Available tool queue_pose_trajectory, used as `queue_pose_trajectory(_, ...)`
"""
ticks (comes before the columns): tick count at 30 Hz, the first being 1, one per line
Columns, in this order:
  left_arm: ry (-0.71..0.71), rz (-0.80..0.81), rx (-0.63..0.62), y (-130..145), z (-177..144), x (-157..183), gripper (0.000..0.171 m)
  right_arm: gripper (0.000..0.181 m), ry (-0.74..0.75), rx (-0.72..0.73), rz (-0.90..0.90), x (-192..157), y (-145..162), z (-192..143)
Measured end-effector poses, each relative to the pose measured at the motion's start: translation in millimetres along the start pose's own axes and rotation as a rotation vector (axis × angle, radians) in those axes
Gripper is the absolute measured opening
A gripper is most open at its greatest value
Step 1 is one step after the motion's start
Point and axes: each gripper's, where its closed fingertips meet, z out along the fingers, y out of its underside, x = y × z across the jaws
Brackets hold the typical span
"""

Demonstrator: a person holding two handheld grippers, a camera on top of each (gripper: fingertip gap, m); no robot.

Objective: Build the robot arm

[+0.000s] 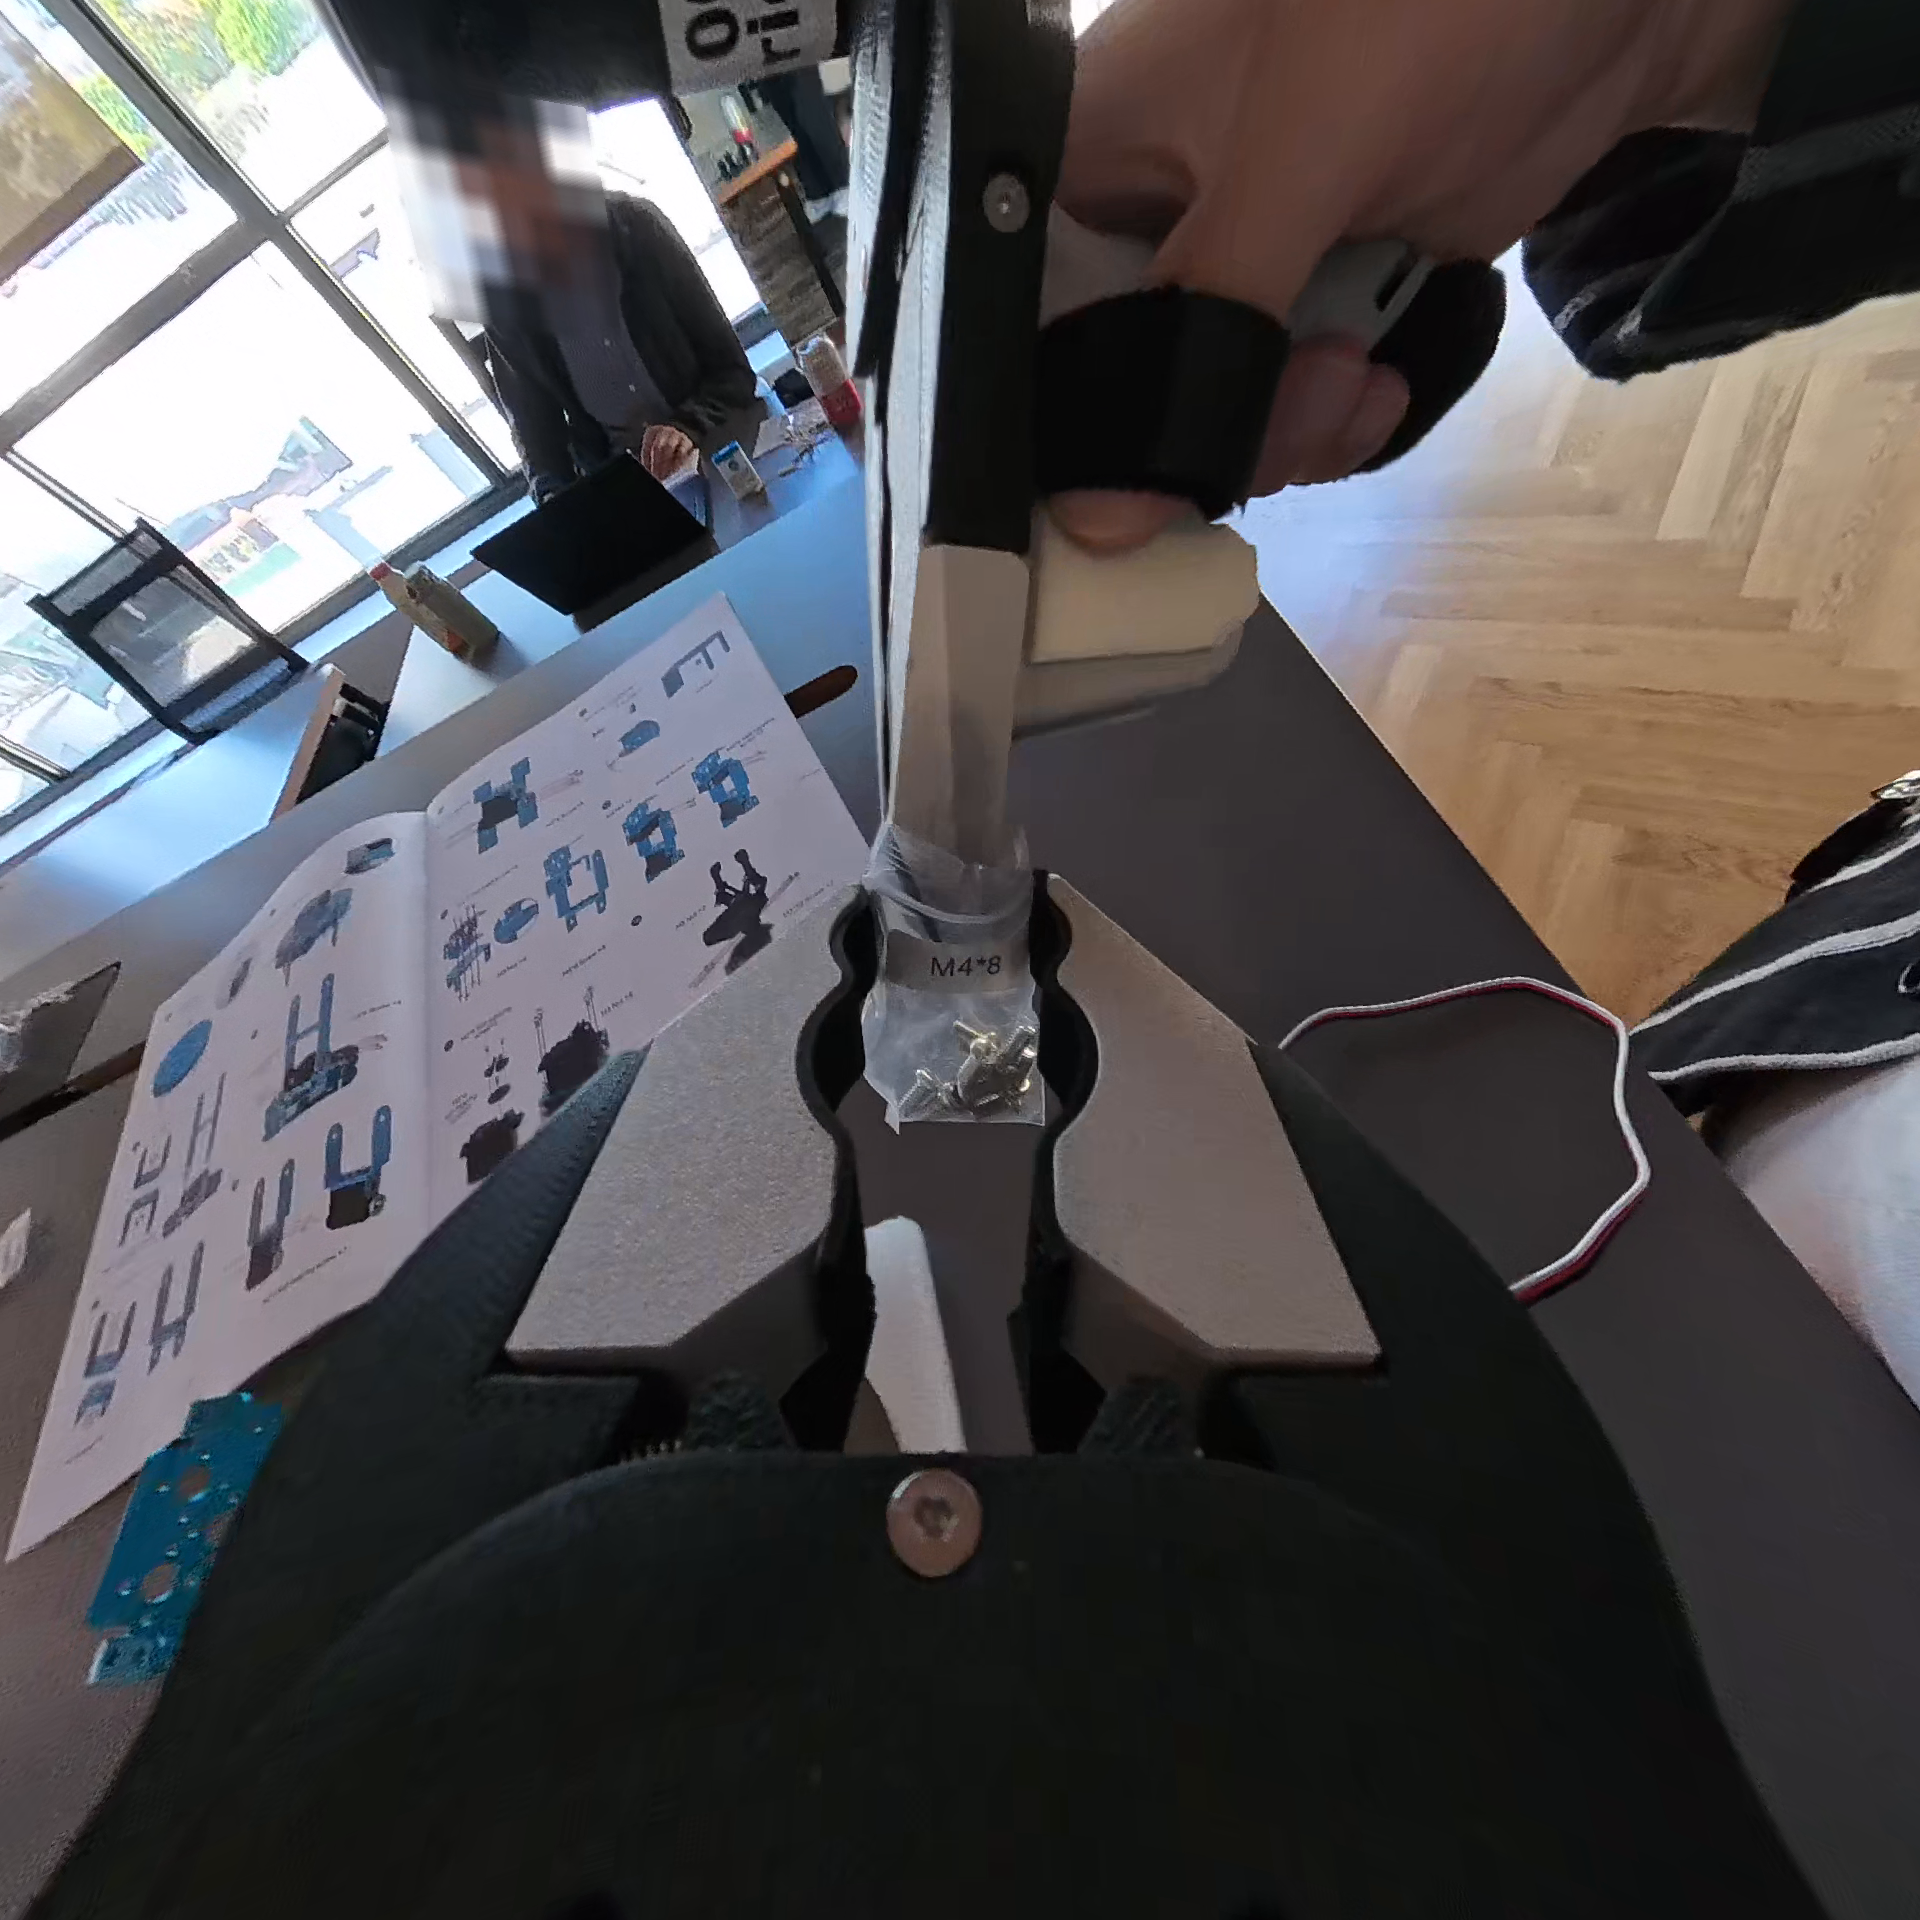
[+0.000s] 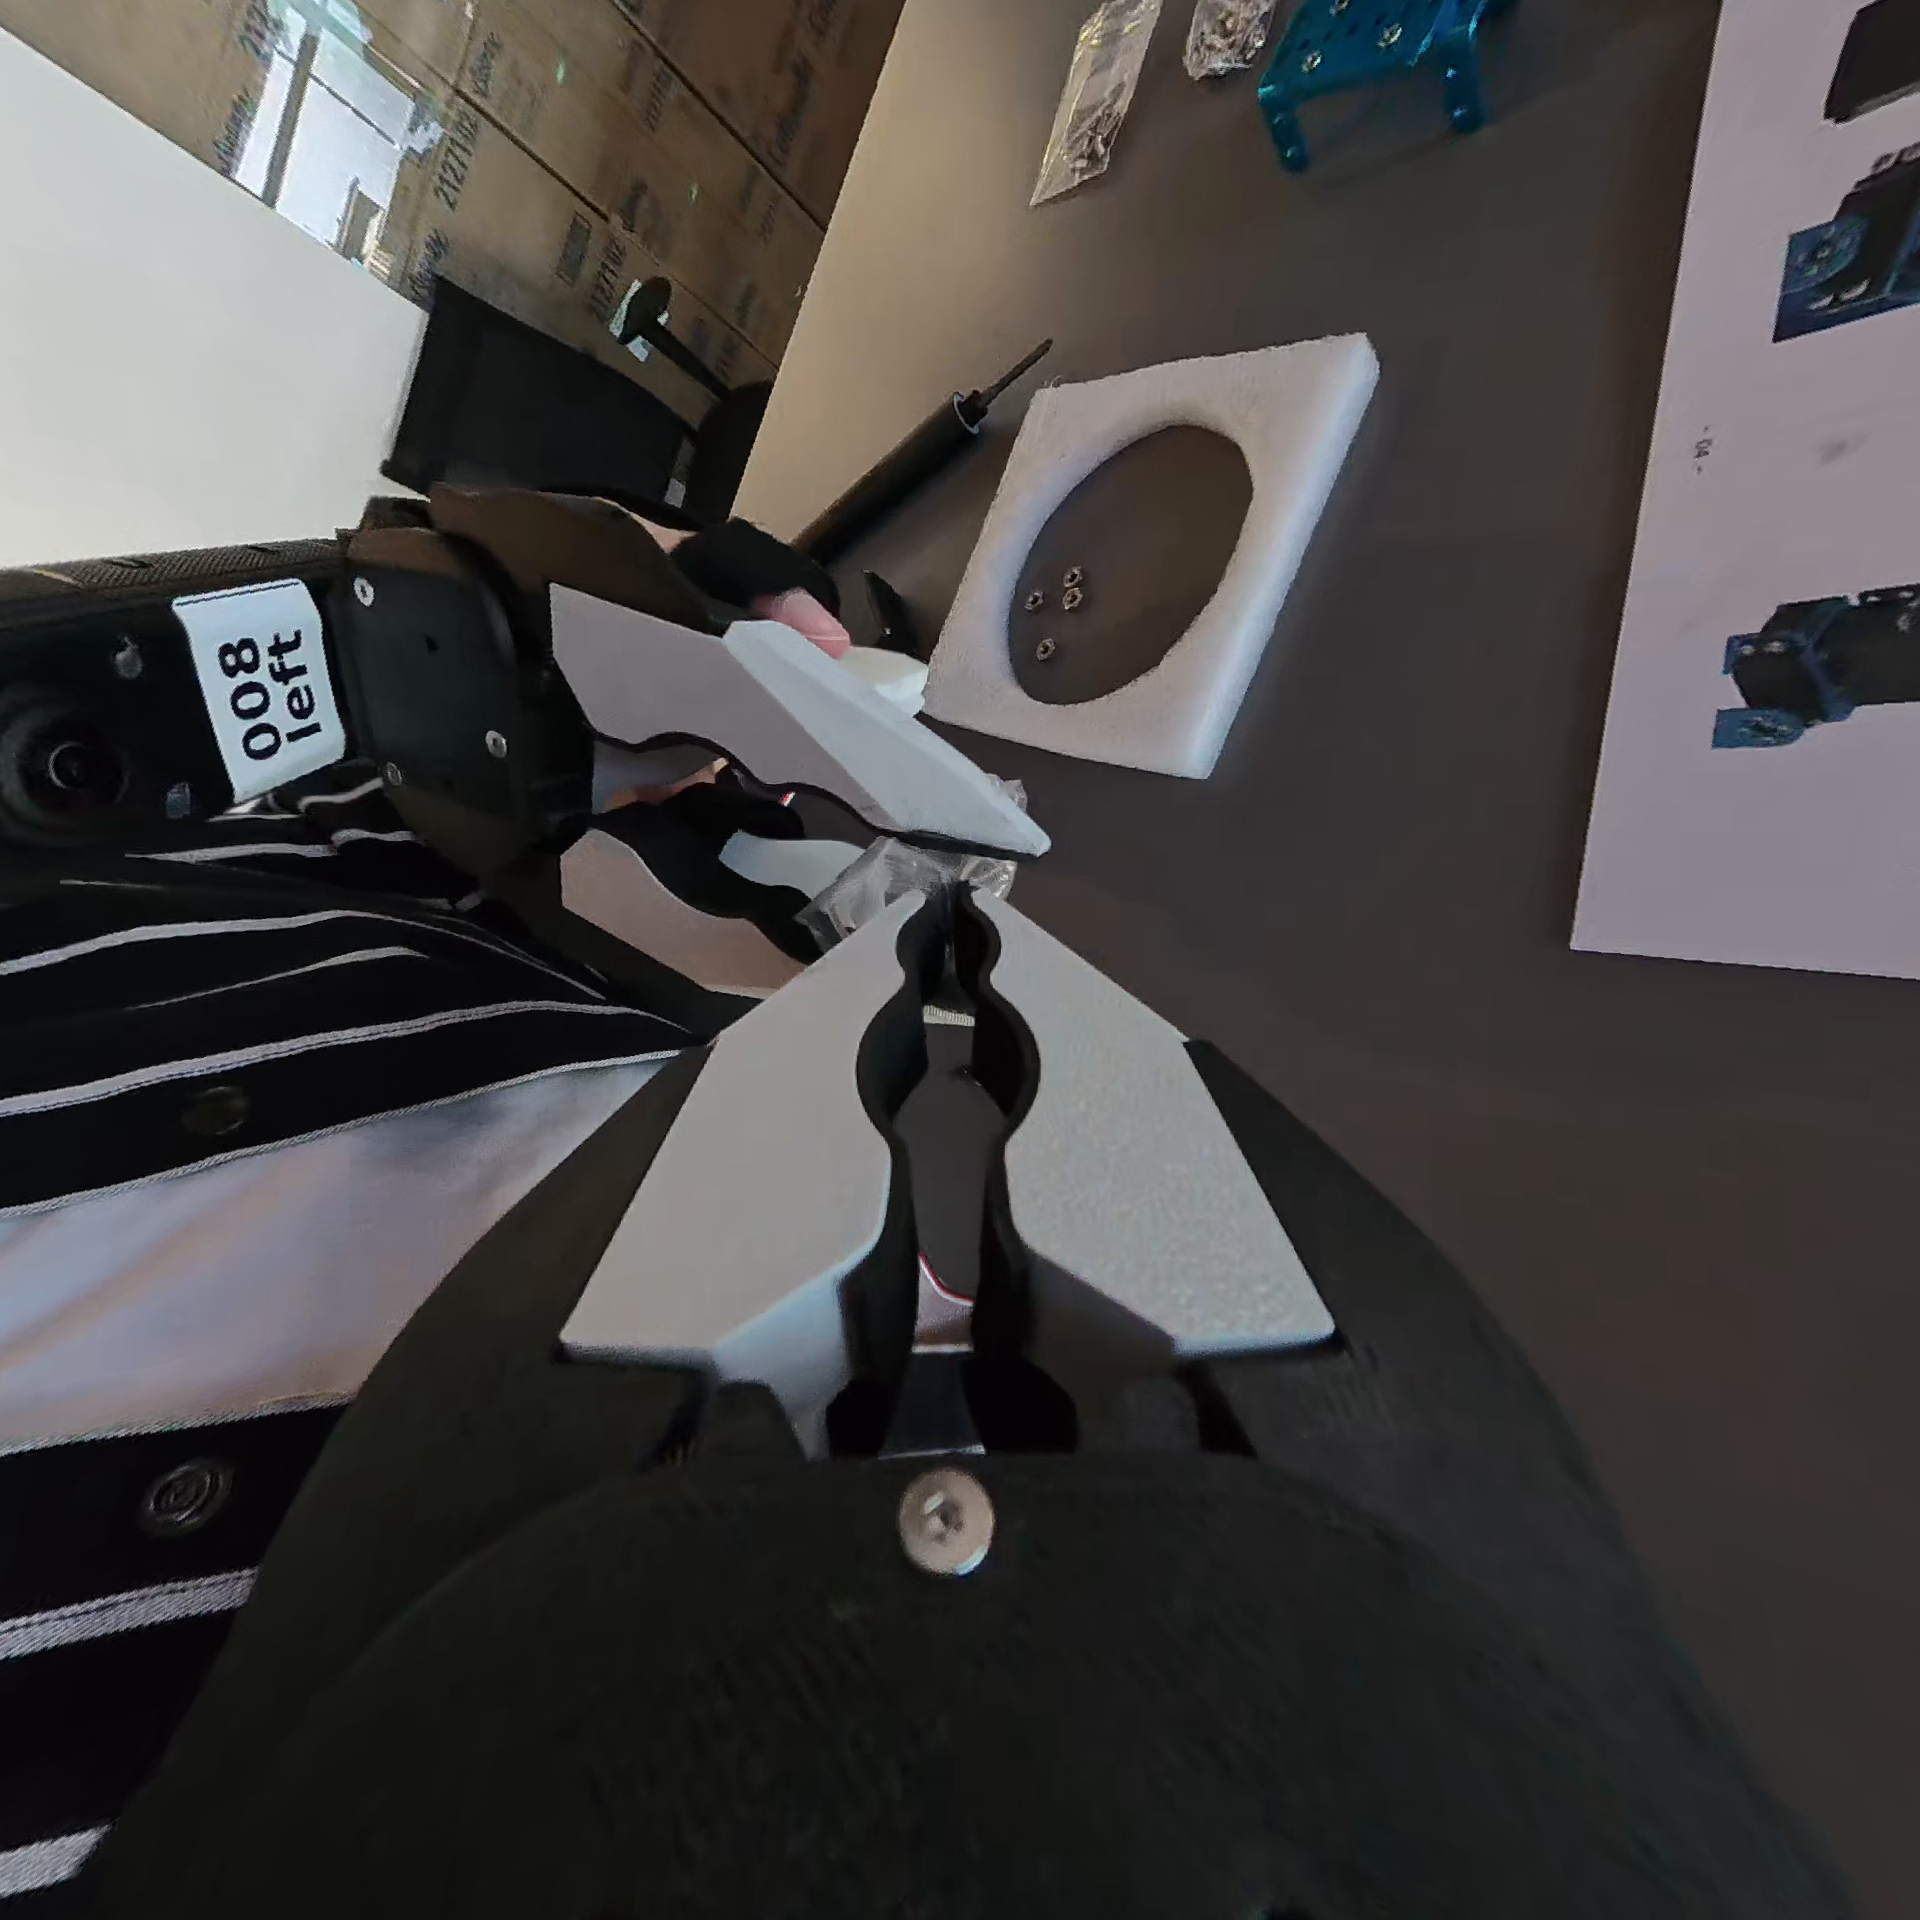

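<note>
A small clear plastic bag of silver screws (image 1: 961, 1029) with a white label band hangs above the dark table (image 1: 1299, 883). My left gripper (image 1: 954, 914) is shut on it: both tips press its sides just under the top and the bag bulges between them. My right gripper (image 1: 956, 831) comes down from above, shut on the bag's top edge. In the right wrist view my right gripper (image 2: 953, 909) pinches the crumpled bag (image 2: 883, 878) at its tips. The left gripper (image 2: 925, 883) reaches in from the left and clamps the same bag.
An open instruction booklet (image 1: 416, 1039) and a blue metal plate (image 1: 177, 1507) lie to the left. A red-white-black wire (image 1: 1558, 1091) loops near the table's right edge. A white foam square (image 2: 1299, 468) with nuts in its hole, a black screwdriver (image 2: 914, 468), a blue bracket (image 2: 1371, 73) and more screw bags (image 2: 1091, 104) lie beyond. Only a small space, under 4 cm, lies between the two pairs of fingers.
</note>
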Motion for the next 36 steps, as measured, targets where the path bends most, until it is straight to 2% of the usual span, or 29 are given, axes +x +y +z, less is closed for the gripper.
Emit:
queue_pose_trajectory(3, 0.001, -0.057, 0.010, -1, -4, -2, 0.024, 0.008, -0.028, 0.035, -0.045, -6, -5, -1)
queue_pose_trajectory(5, 0.012, -0.125, 0.027, -2, -9, -5, 0.024, 0.026, -0.102, 0.113, -0.099, -17, -15, -8)
queue_pose_trajectory(8, 0.064, -0.271, 0.071, -4, -17, -10, 0.023, 0.051, -0.243, 0.305, -0.242, -30, -29, -28)
queue_pose_trajectory(10, 0.134, -0.374, 0.119, -9, -23, -10, 0.024, 0.057, -0.283, 0.420, -0.367, -31, -26, -37)
queue_pose_trajectory(13, 0.220, -0.482, 0.215, -25, -33, -10, 0.024, 0.065, -0.288, 0.498, -0.482, -34, -18, -29)
queue_pose_trajectory(17, 0.251, -0.549, 0.247, -34, -36, -12, 0.025, 0.070, -0.368, 0.498, -0.437, -41, -17, -8)
queue_pose_trajectory(20, 0.226, -0.601, 0.214, -31, -30, -15, 0.025, 0.062, -0.358, 0.510, -0.434, -44, -20, 1)
queue_pose_trajectory(21, 0.227, -0.617, 0.209, -31, -29, -14, 0.023, 0.051, -0.323, 0.501, -0.445, -41, -20, 4)
queue_pose_trajectory(22, 0.220, -0.628, 0.207, -31, -28, -15, 0.020, 0.047, -0.311, 0.513, -0.450, -40, -21, 3)
queue_pose_trajectory(23, 0.213, -0.639, 0.212, -32, -29, -17, 0.017, 0.041, -0.316, 0.526, -0.438, -40, -22, 2)
queue_pose_trajectory(25, 0.228, -0.678, 0.225, -34, -31, -18, 0.020, 0.018, -0.362, 0.515, -0.413, -41, -19, 1)
queue_pose_trajectory(28, 0.241, -0.740, 0.226, -32, -31, -20, 0.022, 0.013, -0.371, 0.522, -0.373, -35, -20, -2)
queue_pose_trajectory(32, 0.252, -0.781, 0.200, -22, -30, -21, 0.031, 0.005, -0.388, 0.462, -0.327, -29, -18, 0)
queue_pose_trajectory(36, 0.216, -0.735, 0.190, -13, -42, -34, 0.044, 0.003, -0.419, 0.387, -0.276, -25, -16, 2)
